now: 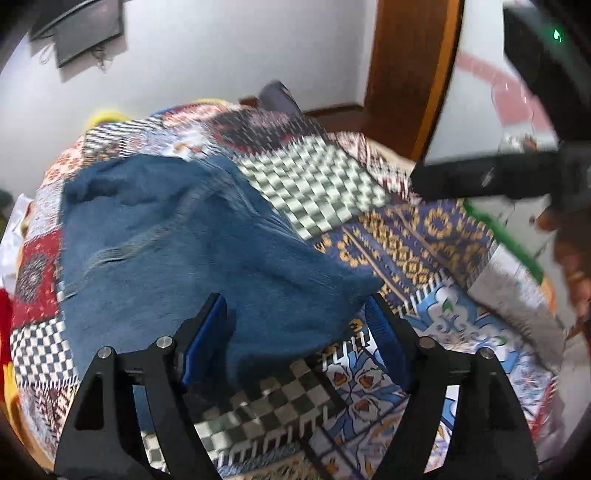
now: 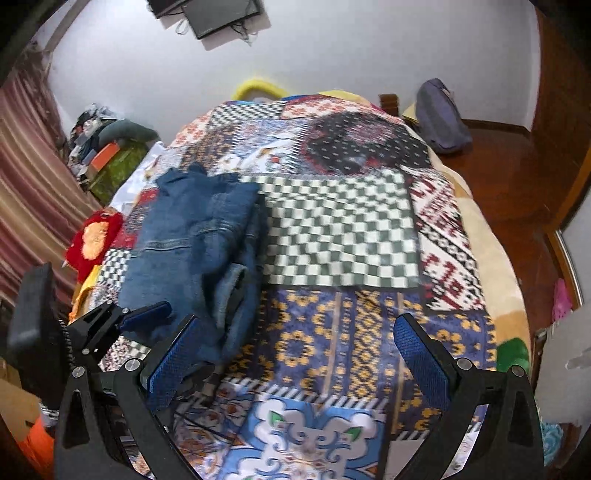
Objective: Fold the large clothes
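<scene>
Left gripper [image 1: 295, 325]: fingers spread wide, empty — denim's near edge lies between them.
Right gripper [image 2: 299, 354]: wide open, empty, over bedspread [image 2: 343, 236].
Jeans [image 2: 195, 236]: bunched ahead-left of right gripper.
Handling: likely heavy, stiff, not slippery — pinch at thick hem [image 2: 232, 280] or waistband.

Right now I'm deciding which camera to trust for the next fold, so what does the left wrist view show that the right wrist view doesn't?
Only the left wrist view shows the denim garment up close, its near edge lying between the open fingers of the left gripper, and a wooden door frame.

Only the right wrist view shows the striped curtain, the red cushion, the clutter pile and the open, empty right gripper.

Both show the patchwork bedspread and the wall screen.
</scene>
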The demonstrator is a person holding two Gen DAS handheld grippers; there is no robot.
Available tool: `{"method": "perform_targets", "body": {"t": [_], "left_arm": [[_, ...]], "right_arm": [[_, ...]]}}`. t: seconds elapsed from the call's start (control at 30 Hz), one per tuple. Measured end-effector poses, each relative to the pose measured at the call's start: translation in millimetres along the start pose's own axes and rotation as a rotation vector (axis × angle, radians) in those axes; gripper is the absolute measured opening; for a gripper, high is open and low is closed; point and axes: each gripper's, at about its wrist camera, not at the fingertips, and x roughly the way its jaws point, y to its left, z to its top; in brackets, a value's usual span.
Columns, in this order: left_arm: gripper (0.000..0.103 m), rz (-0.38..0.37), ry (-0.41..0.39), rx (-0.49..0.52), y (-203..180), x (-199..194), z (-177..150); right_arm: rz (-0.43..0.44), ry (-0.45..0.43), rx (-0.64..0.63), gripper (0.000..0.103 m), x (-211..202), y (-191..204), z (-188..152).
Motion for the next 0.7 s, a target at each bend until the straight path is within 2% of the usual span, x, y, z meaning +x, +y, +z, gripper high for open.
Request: {"method": "perform_targets", "body": {"t": [0.1, 0.17, 0.27, 0.37, 0.53, 0.63, 0.7], "left_arm": [[0.08, 0.035, -0.048, -0.042, 16.7, -26.4, -0.1], [0.089, 0.081, -0.084, -0.073, 37.0, -42.9, -0.6], [0.094, 0.164, -0.114, -0.12, 69.1, -60.2, -10.0], [0.094, 0.241, -0.078, -0.153, 94.0, -58.2, -20.3], [0.094, 0.279, 0.011, -0.233, 126.5, -41.5, -45.9], [0.094, 0.315, 0.068, -0.239, 136.0, -31.2, -61.9], [0.095, 0.304, 0.071, -0.232, 140.2, -33.5, -70.9]], "right_arm": [[0.035, -0.006, -0.04, 0.103, 4.6, 23.2, 4.9], [0.058, -0.002, -0.061, 0.103, 10.0, 37.8, 7.5], [0.095, 0.016, -0.095, 0.103, 27.0, 59.7, 8.7], [0.128, 0.08, -0.126, 0.103, 57.1, 74.1, 6.7], [0.058, 0.2, -0.102, 0.103, 100.3, 61.3, -2.0], [0.027, 0.223, -0.081, 0.103, 103.4, 40.8, -6.2], [0.028, 0.227, -0.064, 0.103, 98.5, 28.4, -6.3]]}}
